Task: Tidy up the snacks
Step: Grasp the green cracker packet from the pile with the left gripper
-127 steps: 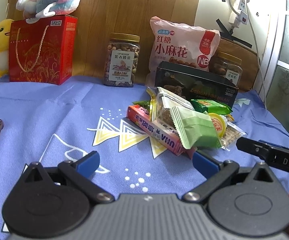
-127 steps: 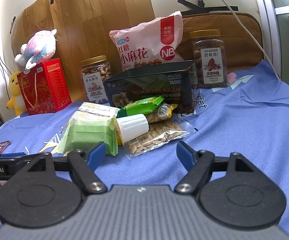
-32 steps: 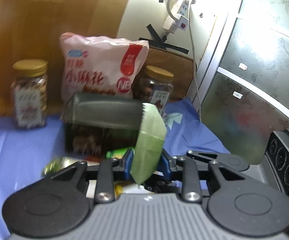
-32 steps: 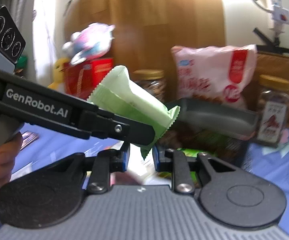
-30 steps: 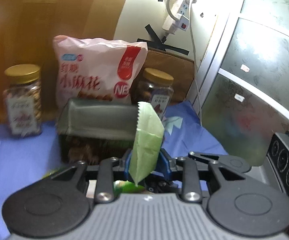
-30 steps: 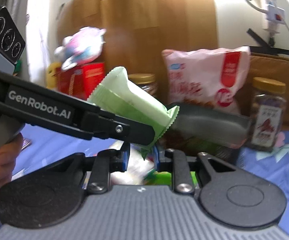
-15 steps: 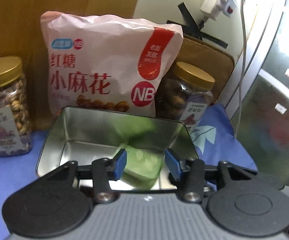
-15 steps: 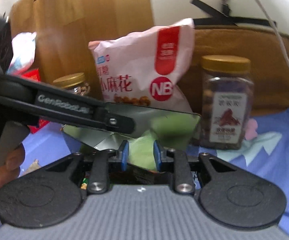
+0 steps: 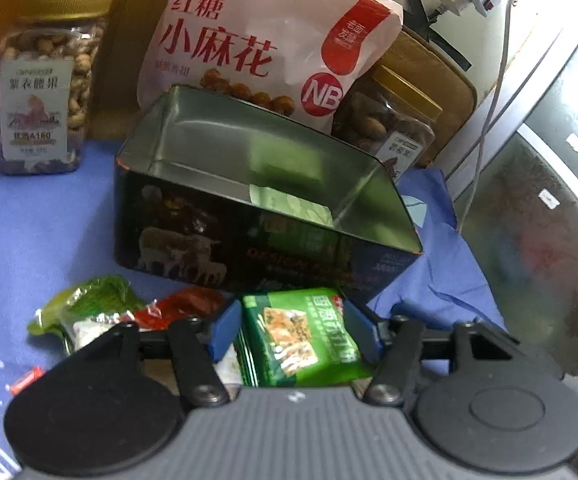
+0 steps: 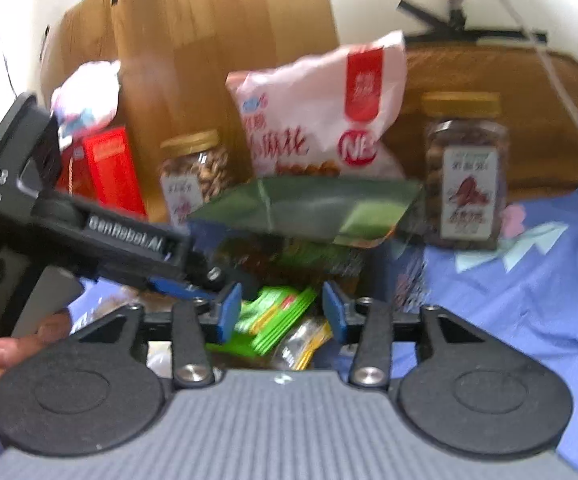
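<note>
My left hand-held gripper (image 9: 295,330) hangs low in front of the dark tin (image 9: 249,236), its blue fingers (image 9: 225,330) apart on either side of a green snack packet (image 9: 303,336); I cannot tell whether the pads touch the packet. The tin stands open on the blue cloth (image 9: 29,220), and a pale green packet (image 9: 289,204) lies inside against its far right wall. Left of the green snack packet lie a crumpled green wrapper (image 9: 89,300) and a red wrapper (image 9: 185,306), both on the cloth just in front of the tin.

My right hand-held gripper (image 10: 283,310) is also open, its fingers spread with nothing clamped between them. Beyond its tips sit a stack of green packets (image 10: 277,312) and a yellow-edged clear packet (image 10: 301,344), just in front of the tin. In this view, which is blurred, the left gripper reaches in from the left side across the tin's front.

Behind the tin stands a big pink bag (image 9: 265,44), with a gold-lidded nut jar (image 9: 45,80) to its left and a second jar (image 9: 389,120) to its right, partly hidden by the bag. A red box (image 10: 109,168) stands further left.
</note>
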The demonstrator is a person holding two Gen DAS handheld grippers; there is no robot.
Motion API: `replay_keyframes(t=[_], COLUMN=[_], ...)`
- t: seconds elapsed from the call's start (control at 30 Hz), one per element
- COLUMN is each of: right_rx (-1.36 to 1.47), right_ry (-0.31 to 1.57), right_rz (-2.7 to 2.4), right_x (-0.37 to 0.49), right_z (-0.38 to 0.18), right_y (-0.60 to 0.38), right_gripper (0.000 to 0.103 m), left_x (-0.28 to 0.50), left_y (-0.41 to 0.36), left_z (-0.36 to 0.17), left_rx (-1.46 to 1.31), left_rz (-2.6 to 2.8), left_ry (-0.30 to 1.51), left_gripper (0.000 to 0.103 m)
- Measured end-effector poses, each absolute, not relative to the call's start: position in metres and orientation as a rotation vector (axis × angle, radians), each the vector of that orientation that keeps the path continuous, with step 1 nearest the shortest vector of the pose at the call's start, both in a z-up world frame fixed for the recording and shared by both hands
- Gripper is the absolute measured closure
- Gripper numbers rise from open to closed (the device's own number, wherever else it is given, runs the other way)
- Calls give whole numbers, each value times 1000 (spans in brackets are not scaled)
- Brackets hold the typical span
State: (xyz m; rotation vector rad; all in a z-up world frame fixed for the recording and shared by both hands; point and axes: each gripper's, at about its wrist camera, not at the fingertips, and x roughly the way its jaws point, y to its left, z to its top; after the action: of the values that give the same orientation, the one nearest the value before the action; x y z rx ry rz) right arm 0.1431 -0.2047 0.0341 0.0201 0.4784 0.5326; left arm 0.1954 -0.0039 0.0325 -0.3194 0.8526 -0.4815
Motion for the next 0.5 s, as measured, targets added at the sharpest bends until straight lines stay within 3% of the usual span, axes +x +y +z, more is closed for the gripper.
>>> replay_keyframes(t=[0.07, 0.2, 0.5], right_rx=[24, -29, -90], right_ry=[529, 503, 401], right_rz=[570, 580, 613], right_x=[148, 142, 117], right_z=[25, 21, 32], right_y=[-201, -191, -182], right_gripper=[47, 48, 55], left_x=[196, 189, 167], left_y=[-8, -16, 1], left_z=[32, 28, 35], left_rx=[-319, -275, -392], left_rz=[-496, -480, -462], left_ry=[859, 844, 790], left_gripper=[40, 51, 50])
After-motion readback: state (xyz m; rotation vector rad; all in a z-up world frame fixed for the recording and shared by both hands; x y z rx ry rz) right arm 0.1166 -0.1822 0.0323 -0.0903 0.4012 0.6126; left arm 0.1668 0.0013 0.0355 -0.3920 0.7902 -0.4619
